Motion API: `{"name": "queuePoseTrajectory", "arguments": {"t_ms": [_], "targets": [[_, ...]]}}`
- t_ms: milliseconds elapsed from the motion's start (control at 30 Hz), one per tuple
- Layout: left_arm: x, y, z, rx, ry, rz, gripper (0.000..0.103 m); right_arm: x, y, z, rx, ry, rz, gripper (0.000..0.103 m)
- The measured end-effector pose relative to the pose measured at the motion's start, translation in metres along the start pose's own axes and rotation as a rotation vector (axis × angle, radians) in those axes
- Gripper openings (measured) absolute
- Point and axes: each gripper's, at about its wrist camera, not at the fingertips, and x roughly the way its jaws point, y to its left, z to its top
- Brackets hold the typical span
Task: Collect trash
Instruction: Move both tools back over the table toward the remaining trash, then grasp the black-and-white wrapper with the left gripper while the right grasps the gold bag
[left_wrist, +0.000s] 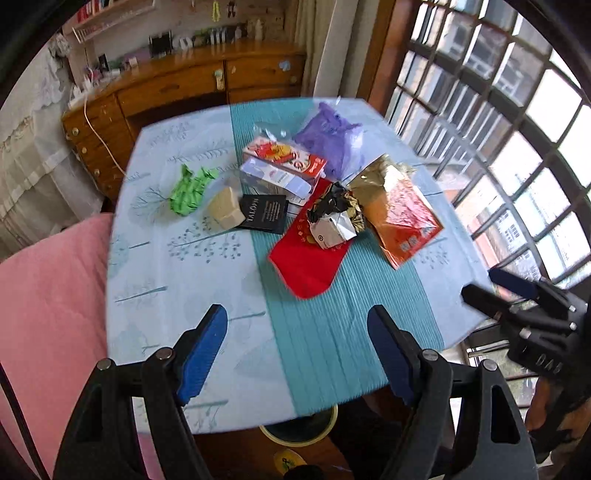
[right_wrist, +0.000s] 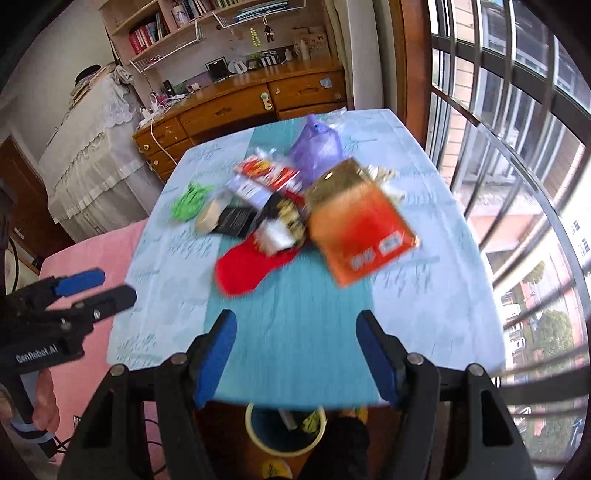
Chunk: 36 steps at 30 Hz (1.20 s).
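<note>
Left tongs: the left gripper (left_wrist: 297, 347) hangs above the near edge of the table (left_wrist: 155, 258), jaws wide apart, nothing between the blue pads.
Right tongs: the right gripper (right_wrist: 295, 354) is also above the near edge, jaws wide apart and empty; in the left wrist view it shows at the right edge of the table (left_wrist: 513, 295).
Trash: all of it lies in one loose group on the middle and far part of the table, none in a gripper.
Nearest piece: a red envelope (left_wrist: 306, 258) on the teal strip (left_wrist: 314, 350), its rounded end toward the near edge.
On the envelope: a crumpled foil wrapper (left_wrist: 334, 221), black, silver and gold, resting on its far half.
Right side: an orange and gold bag (left_wrist: 397, 210), touching the wrapper.
Middle: a black card (left_wrist: 264, 214), a beige lump (left_wrist: 224, 206) just beside it, two small boxes (left_wrist: 284, 166) stacked behind.
Left side: a crumpled green paper (left_wrist: 188, 190), a little apart from the others.
Far edge: a purple plastic bag (left_wrist: 328, 140).
Bin: a round bin (right_wrist: 286, 428) stands on the floor under the near edge, with some things already inside, I think.
Step in hand: it looks like the approach, before any pick; both grippers are free.
Next move: probably go down to one piece, close on it, then carry it past the near edge to the bin.
Care: the envelope and the card lie flat, so the pads must catch an edge; the wrapper on top may slide off.
</note>
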Motion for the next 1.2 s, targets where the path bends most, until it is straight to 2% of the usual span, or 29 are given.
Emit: {"name": "queuePoseTrajectory", "arguments": {"t_ms": [133,233,300,367,433,633,767,900,1000,1067,1200], "targets": [[0.038,-0.016,0.033,-0.011,0.058,0.025,0.077,0.028,-0.035,0.036,-0.021,0.022,0.04,0.067],[0.068,-0.029,0.056,-0.015,0.088,0.041,0.077,0.061,-0.05,0.056,-0.098,0.067,0.01,0.068],[0.087,-0.037,0.068,-0.015,0.117,0.045,0.077,0.083,-0.053,0.064,-0.153,0.075,-0.009,0.07],[0.104,-0.045,0.079,-0.009,0.142,0.049,0.077,0.104,-0.056,0.07,-0.191,0.095,-0.037,0.078],[0.117,-0.05,0.087,-0.006,0.157,0.054,0.077,0.126,-0.057,0.075,-0.217,0.116,-0.059,0.079],[0.151,-0.053,0.106,-0.033,0.206,0.068,0.077,0.178,-0.062,0.081,-0.275,0.214,-0.008,0.079],[0.168,-0.049,0.111,-0.068,0.239,0.066,0.077,0.195,-0.057,0.074,-0.331,0.245,0.012,0.081],[0.179,-0.046,0.113,-0.085,0.266,0.065,0.077,0.203,-0.05,0.07,-0.367,0.253,0.023,0.095],[0.185,-0.044,0.115,-0.102,0.281,0.062,0.077,0.207,-0.043,0.064,-0.397,0.246,0.011,0.1],[0.188,-0.044,0.114,-0.109,0.288,0.06,0.077,0.208,-0.038,0.059,-0.432,0.227,-0.021,0.103],[0.191,-0.047,0.112,-0.104,0.294,0.052,0.077,0.209,-0.039,0.058,-0.393,0.205,-0.028,0.103]]}}
